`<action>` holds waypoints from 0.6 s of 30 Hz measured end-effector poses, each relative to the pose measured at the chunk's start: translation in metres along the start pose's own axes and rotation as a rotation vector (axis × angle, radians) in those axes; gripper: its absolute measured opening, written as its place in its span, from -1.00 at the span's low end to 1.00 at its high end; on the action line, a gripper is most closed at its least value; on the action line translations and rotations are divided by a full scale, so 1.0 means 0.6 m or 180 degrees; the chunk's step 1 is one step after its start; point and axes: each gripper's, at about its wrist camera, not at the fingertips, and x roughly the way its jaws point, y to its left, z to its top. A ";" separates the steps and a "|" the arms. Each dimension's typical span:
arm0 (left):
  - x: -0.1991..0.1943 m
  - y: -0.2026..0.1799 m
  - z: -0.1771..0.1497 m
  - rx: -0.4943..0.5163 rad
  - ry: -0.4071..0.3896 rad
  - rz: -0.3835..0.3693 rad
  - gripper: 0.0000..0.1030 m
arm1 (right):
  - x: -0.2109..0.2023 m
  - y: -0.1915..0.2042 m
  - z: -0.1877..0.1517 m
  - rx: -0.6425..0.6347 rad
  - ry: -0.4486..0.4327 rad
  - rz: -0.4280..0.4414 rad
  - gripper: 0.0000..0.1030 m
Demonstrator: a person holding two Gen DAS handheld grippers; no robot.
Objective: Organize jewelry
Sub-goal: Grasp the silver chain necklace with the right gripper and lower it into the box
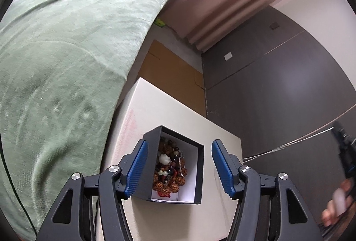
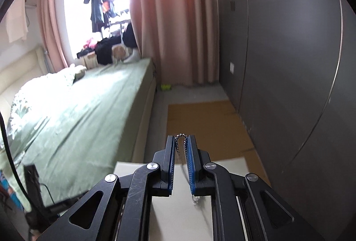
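- The left gripper (image 1: 179,165) stands with its jaws well apart, the ribbed blue pads (image 1: 136,168) on either side of a small box (image 1: 199,174); the left pad lies against or just beside the box's outer wall, the right pad is clear of it, so nothing is clamped.
- The box is square, matt black outside and white inside, open-topped, and sits on a smooth cream table top (image 1: 169,112).
- Inside it lies a tangled heap of jewelry (image 1: 170,168): round amber and dark red beads, pearly white ones, rough bead clusters.
- The right gripper (image 2: 180,140) is almost closed, its pads pinching a thin chain (image 2: 181,147) of tiny dark metallic beads, which loops over the fingertips and hangs down between them above the table top.
- At the right edge of the left wrist view a hand (image 1: 338,203) grips a black handle.
- To the left runs a bed under a soft, velvety green cover (image 1: 66,63); far off hang pink pleated curtains (image 2: 178,18), and flat brown cardboard (image 2: 207,123) lies on the floor beside dark grey panelling (image 2: 289,63).
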 end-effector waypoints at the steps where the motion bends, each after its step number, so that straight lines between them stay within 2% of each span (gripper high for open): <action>1: -0.003 0.002 0.001 -0.0007 -0.0013 -0.0006 0.18 | -0.008 0.005 0.012 -0.0011 -0.0042 -0.0010 -0.78; 10: -0.027 0.016 0.008 -0.0079 -0.0109 -0.0045 0.18 | -0.084 0.069 0.090 -0.0188 -0.0412 -0.0062 -0.79; 18: -0.040 0.023 0.012 -0.0128 -0.0148 -0.0071 0.18 | -0.143 0.125 0.121 -0.0311 -0.0641 0.0015 -0.78</action>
